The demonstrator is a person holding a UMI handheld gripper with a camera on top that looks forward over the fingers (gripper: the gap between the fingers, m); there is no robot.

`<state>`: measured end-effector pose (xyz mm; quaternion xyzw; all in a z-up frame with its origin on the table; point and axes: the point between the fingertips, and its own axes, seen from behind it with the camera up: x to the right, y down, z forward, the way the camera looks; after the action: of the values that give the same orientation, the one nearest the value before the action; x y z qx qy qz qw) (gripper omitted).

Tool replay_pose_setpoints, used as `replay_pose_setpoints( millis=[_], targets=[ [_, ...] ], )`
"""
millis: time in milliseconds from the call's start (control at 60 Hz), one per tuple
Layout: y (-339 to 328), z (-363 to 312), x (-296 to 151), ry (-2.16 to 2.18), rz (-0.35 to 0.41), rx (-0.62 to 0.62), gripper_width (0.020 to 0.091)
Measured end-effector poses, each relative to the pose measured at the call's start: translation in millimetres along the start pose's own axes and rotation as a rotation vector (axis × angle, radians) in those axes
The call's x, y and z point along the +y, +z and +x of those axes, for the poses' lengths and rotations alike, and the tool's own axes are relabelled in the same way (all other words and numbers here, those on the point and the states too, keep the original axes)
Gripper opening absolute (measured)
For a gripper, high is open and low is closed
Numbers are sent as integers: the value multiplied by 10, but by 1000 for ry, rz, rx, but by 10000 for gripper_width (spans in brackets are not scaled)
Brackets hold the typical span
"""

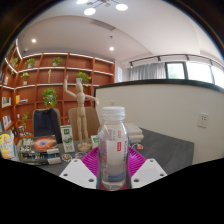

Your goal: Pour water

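In the gripper view, a clear plastic water bottle [113, 146] stands upright between the two fingers of the gripper [113, 170]. It has a white cap and a red-and-white label around its middle. The magenta pads [91, 160] sit tight against the bottle on either side with no gap to be seen, so the jaws are clamped on it. The white finger bodies spread out below the pads to both sides.

Beyond the bottle lies a grey counter [165, 150] that runs off to the right. On it, left of the bottle, stands a wooden artist's mannequin [77, 108] with its arms raised, upright on its base. A cardboard box [92, 122] sits just behind the bottle and beside the mannequin. Further left are small colourful items [40, 146], too small to tell apart.

Behind these rises a wall of wooden shelves [45, 80] holding green potted plants [50, 97]. To the right, windows [190, 70] with grey curtains [148, 72] run along the far wall. Round ceiling lights [105, 8] glow overhead.
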<state>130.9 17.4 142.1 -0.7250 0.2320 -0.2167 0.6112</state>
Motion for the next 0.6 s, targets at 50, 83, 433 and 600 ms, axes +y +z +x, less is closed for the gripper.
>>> replay_pose_setpoints(
  millis=[50, 83, 433, 600],
  targets=[
    [47, 35, 83, -2, -16, -2, 371],
    [76, 41, 145, 11, -23, -10, 371],
    [193, -29, 441, 37, -27, -49, 461],
    [88, -23, 538, 61, -74, -64, 644]
  ],
)
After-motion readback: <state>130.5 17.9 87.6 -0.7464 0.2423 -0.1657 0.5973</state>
